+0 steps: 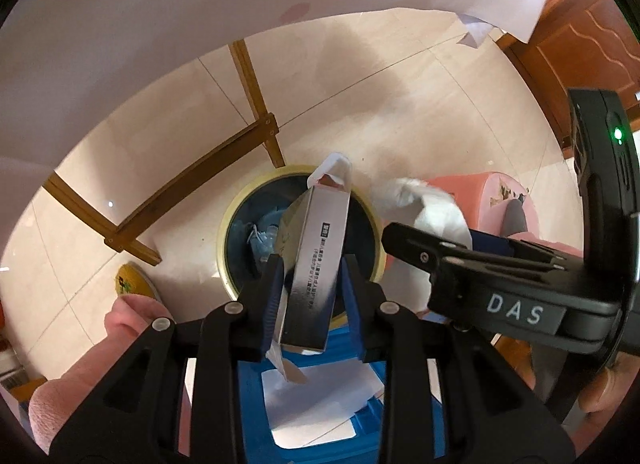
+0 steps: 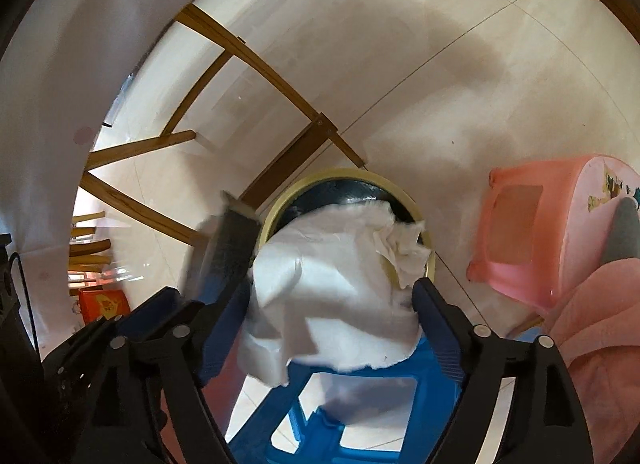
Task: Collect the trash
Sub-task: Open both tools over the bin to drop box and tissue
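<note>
Left wrist view showed the left gripper [image 1: 312, 288] held over the bin [image 1: 236, 223], its two blue pads set on either side of a long silver box [image 1: 318, 260]. I could not tell if the pads squeezed the box or had let it go. The box hung above the mouth of the bin, not yet inside. Its long side ran away from the camera, and its far end — the one with the open white flap — pointed down toward the dark bag in the bin. It leaned a little to the right.

Right wrist view showed the right gripper [image 2: 332, 296] with its pads far apart around a big white tissue [image 2: 332, 276]. The tissue touched the pads on both sides, but the picture did not show if it was pinched or falling. It was crumpled, so it had no clear long side. It sat over the near rim of the bin, above a blue stool [image 2: 360, 408]. A pink stool [image 2: 532, 232] stood just beside the bin.

The step looked like the drop. To do it well, I think each hand should sit right over the middle of the bin before it lets go — the tissue is light and could catch on the rim or land on the blue stool. The box should go in end first.
</note>
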The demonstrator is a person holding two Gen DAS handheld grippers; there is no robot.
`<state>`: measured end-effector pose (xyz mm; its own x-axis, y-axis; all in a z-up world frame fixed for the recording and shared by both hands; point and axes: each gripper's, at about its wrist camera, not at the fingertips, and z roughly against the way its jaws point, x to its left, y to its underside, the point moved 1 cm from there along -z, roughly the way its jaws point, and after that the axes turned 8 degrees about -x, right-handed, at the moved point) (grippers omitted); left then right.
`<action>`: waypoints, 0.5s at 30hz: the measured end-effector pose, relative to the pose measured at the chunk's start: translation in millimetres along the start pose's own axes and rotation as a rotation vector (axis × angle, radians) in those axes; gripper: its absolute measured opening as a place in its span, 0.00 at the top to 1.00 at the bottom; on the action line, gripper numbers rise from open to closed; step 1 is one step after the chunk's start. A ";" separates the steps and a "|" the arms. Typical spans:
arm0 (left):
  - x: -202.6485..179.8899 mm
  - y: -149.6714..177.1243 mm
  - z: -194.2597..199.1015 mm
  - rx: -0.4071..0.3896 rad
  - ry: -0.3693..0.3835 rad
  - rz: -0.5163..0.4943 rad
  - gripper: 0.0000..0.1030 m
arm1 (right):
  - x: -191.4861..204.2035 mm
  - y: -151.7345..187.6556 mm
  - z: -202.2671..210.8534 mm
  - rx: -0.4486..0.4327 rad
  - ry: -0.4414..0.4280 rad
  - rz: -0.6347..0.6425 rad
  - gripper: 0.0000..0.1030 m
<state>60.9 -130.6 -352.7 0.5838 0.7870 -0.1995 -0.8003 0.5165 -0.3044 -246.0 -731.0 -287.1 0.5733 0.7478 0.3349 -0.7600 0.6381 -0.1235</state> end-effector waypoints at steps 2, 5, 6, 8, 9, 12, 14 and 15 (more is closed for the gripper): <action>1.3 0.3 -0.6 0.007 0.002 0.007 0.70 | 0.2 1.8 -1.5 0.001 -0.002 -0.007 0.15; 3.4 -0.5 -1.2 0.008 -0.001 0.011 0.34 | -0.7 -1.2 -1.1 -0.006 -0.008 -0.017 0.14; 3.9 -1.0 -1.1 0.003 -0.005 0.013 0.32 | -0.6 -2.5 -0.1 -0.012 -0.009 -0.019 0.14; 5.0 -1.9 -1.2 0.000 -0.012 0.015 0.32 | 0.3 -3.8 0.8 -0.021 -0.009 -0.017 0.14; 5.7 -2.2 -1.1 -0.002 -0.016 0.017 0.32 | 0.5 -4.0 1.1 -0.023 -0.007 -0.015 0.14; 9.0 -1.9 -0.4 -0.004 -0.022 0.029 0.32 | 3.2 -3.8 2.6 -0.033 0.001 -0.005 0.14; 11.4 -1.4 0.2 -0.002 -0.022 0.042 0.32 | 4.0 -4.7 4.1 -0.044 0.009 0.008 0.14; 12.2 -0.3 1.3 -0.002 -0.023 0.045 0.32 | 4.5 -5.3 5.1 -0.051 0.014 0.016 0.14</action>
<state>68.1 -120.7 -353.8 0.5441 0.8169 -0.1912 -0.8252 0.4799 -0.2978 -240.9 -732.0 -280.1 0.5653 0.7605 0.3194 -0.7531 0.6339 -0.1763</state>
